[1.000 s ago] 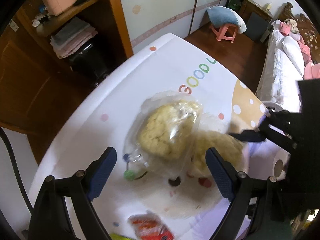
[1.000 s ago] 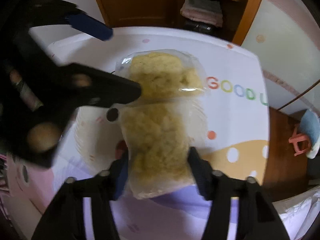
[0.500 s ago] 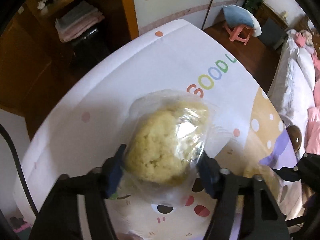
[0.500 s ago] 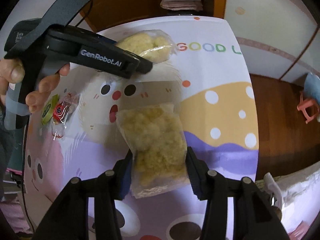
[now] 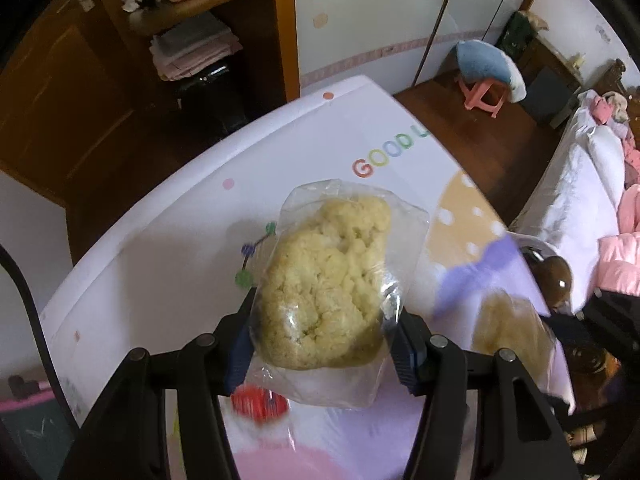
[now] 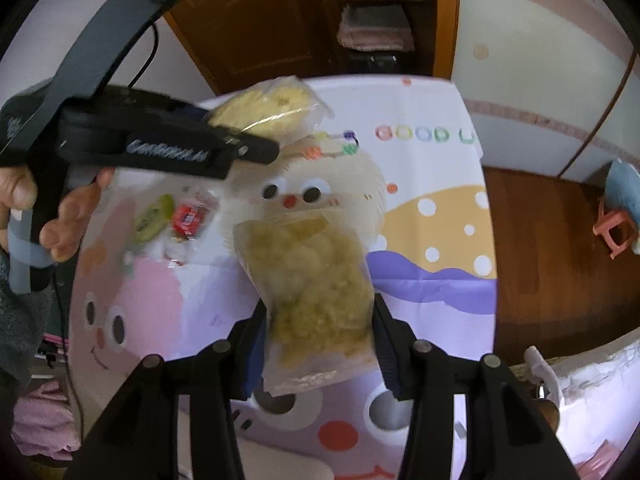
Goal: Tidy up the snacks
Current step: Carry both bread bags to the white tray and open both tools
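My left gripper (image 5: 322, 344) is shut on a clear bag holding a yellow crumbly cake (image 5: 328, 284) and holds it above the table; it also shows in the right wrist view (image 6: 264, 110). My right gripper (image 6: 318, 350) is shut on a second clear bag of yellow crumbly snack (image 6: 312, 284), lifted over the table; it shows blurred in the left wrist view (image 5: 508, 328). A small red-wrapped snack (image 6: 188, 216) and a green-wrapped one (image 6: 154, 214) lie on the table at the left. The red one shows below my left jaws (image 5: 256, 402).
The table wears a cartoon cloth (image 6: 432, 208) printed "GOOD". A wooden cabinet with folded towels (image 5: 192, 46) stands behind it. A pink stool with a blue cushion (image 5: 486, 80) is on the wood floor, and a bed (image 5: 580, 176) lies to the right.
My left gripper closed on the first bag and lifted it off the table. My right gripper raised the second bag and drew it back, apart from the first.
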A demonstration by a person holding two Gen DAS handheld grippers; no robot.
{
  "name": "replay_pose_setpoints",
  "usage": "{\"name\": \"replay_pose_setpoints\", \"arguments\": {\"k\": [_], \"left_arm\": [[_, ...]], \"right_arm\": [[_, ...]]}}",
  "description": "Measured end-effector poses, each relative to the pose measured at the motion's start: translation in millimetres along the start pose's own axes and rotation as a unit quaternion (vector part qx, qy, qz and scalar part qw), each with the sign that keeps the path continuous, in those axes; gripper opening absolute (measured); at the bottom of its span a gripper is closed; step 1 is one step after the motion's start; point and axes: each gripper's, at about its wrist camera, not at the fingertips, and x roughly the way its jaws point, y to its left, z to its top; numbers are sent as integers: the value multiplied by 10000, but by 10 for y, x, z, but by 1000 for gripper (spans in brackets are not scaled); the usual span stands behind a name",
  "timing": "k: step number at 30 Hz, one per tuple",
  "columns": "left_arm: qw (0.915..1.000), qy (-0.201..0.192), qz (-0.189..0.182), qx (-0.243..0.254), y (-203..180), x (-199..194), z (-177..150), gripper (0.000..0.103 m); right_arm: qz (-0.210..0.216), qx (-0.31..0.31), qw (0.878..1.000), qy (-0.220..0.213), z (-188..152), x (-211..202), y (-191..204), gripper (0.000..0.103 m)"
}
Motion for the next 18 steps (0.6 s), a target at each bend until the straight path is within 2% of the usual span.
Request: {"name": "replay_pose_setpoints", "arguments": {"k": [7, 12, 18], "left_arm": [[9995, -322, 37, -35, -267, -913, -540, 57], [9987, -467, 94, -165, -489, -1499, -1131, 57], [9976, -417, 138, -538, -770, -1894, -1945, 57]], "right_arm": [[110, -170, 9988, -446, -129, -676, 159, 47], [248, -266, 9974, -620, -381, -1040, 298, 47], [494, -543, 9949, -695, -834, -1401, 528, 47]]}}
